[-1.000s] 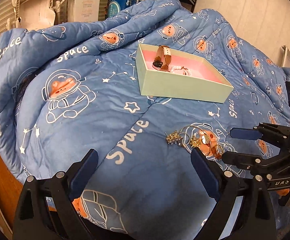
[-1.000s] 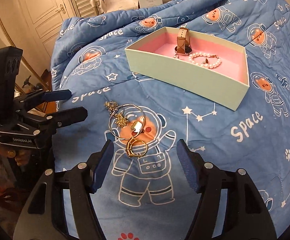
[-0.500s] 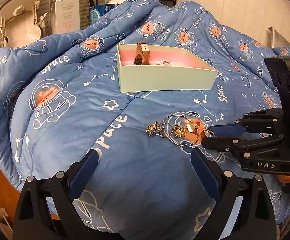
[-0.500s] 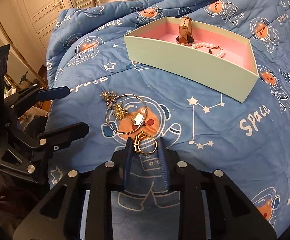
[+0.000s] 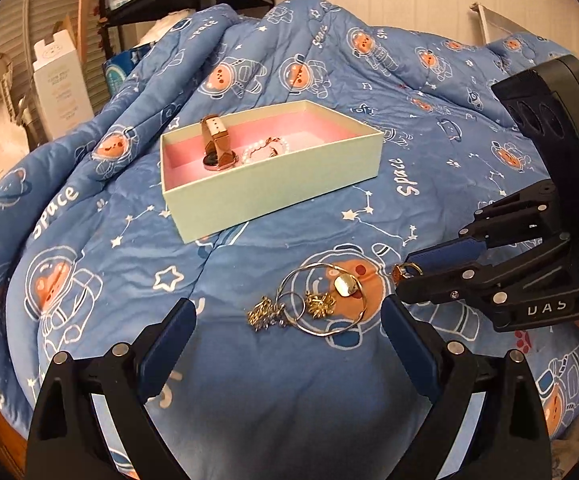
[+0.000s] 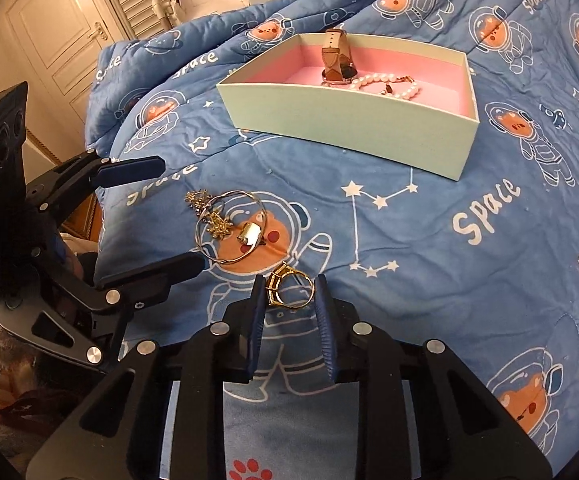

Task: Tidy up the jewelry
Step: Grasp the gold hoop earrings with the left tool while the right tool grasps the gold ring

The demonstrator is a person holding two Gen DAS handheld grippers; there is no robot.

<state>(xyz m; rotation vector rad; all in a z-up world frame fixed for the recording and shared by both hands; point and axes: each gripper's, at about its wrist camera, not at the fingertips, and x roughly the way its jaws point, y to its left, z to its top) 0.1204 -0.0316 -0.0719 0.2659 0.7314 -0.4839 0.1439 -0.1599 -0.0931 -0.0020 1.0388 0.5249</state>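
The left gripper [image 6: 155, 216] was wide open and held nothing, beside a pile of gold bangles [image 6: 229, 226] on the blue blanket [image 6: 449, 280]. The right gripper [image 6: 287, 300] was squeezed tight on a gold ring [image 6: 289, 288]. Behind, the green box [image 6: 349, 128] held a watch [image 6: 335, 60] and pearl bracelet [image 6: 385, 82].

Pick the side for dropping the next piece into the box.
Right. The right hand-held gripper is shut on the gold ring; the left hand-held gripper is open, empty, near the pink-lined green box.
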